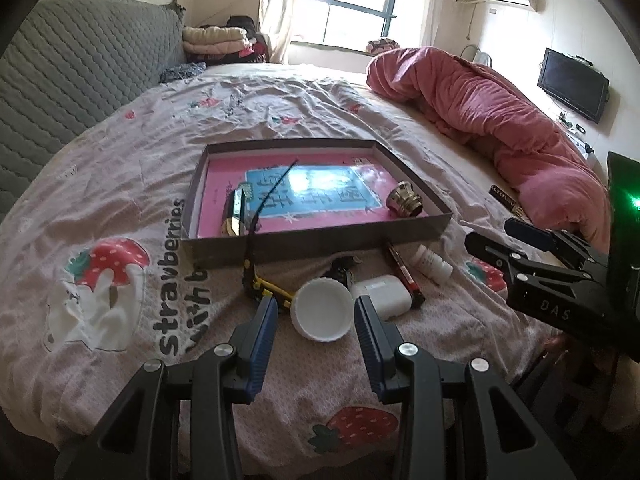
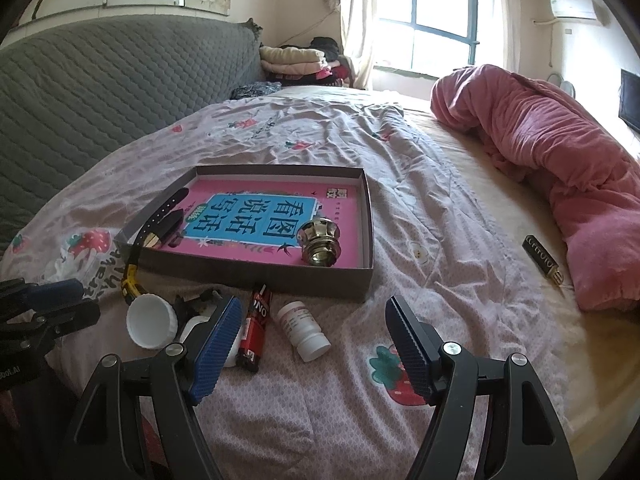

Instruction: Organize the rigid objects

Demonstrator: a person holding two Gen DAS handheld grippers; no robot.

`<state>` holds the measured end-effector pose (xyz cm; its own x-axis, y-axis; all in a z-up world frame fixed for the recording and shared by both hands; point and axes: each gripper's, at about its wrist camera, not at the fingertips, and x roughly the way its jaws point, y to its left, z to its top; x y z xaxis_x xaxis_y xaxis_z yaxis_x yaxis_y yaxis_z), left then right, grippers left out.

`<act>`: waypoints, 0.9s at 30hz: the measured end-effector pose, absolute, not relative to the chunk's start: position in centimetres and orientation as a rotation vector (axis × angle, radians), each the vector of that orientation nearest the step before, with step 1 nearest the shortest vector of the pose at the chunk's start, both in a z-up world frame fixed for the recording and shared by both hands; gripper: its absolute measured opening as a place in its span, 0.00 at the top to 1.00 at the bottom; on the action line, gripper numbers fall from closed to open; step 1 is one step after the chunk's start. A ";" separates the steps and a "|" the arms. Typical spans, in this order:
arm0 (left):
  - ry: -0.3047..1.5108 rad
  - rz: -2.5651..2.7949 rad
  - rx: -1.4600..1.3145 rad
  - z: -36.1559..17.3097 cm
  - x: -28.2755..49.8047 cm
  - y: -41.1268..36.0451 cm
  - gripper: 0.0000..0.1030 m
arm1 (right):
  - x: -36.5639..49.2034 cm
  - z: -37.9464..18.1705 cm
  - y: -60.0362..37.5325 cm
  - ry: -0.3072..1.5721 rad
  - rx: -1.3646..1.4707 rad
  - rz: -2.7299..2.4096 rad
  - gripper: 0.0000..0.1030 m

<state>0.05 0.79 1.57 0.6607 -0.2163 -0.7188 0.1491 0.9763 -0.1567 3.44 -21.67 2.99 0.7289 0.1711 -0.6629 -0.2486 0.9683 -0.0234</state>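
Note:
A shallow cardboard box [image 1: 316, 243] [image 2: 256, 277] lies on the bed. It holds a pink book, a brass knob [image 1: 404, 202] [image 2: 320, 242] and a black strap [image 1: 262, 204] whose yellow end [image 1: 268, 285] hangs over the front wall. In front of the box lie a white cap [image 1: 322, 308] [image 2: 152, 320], a white case [image 1: 384, 295], a red-and-black marker [image 1: 402, 274] [image 2: 256, 328] and a white pill bottle [image 1: 434, 265] [image 2: 304, 330]. My left gripper [image 1: 316, 312] [image 2: 86, 304] is open, with the cap just past its tips and untouched. My right gripper [image 2: 314, 306] [image 1: 486, 242] is open wide around the bottle.
A rolled pink duvet [image 1: 500, 108] [image 2: 560, 168] fills the right side of the bed. A black-and-gold stick [image 1: 506, 200] [image 2: 542, 260] lies beside it. A grey quilted headboard [image 1: 80, 80] stands on the left. The two grippers are close together, side by side.

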 end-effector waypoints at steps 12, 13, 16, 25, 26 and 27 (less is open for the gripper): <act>0.887 -0.265 -0.101 0.3 0.2 -0.2 0.61 | 3.5 2.7 -21.6 0.730 -0.121 0.236 0.27; 0.891 -0.266 -0.102 0.2 0.3 -0.2 0.61 | 3.6 2.6 -21.6 0.732 -0.123 0.235 0.27; 0.907 -0.269 -0.106 -0.2 0.5 -0.3 0.61 | 3.7 2.4 -21.5 0.740 -0.125 0.236 0.27; 0.958 -0.279 -0.115 -1.8 1.1 -0.5 0.61 | 4.1 1.9 -21.5 0.757 -0.126 0.236 0.27; 0.964 -0.280 -0.116 -2.0 1.1 -0.6 0.61 | 4.2 1.8 -21.6 0.760 -0.124 0.236 0.27; 0.971 -0.281 -0.120 -2.2 1.2 -0.6 0.61 | 4.3 1.7 -21.6 0.762 -0.124 0.236 0.27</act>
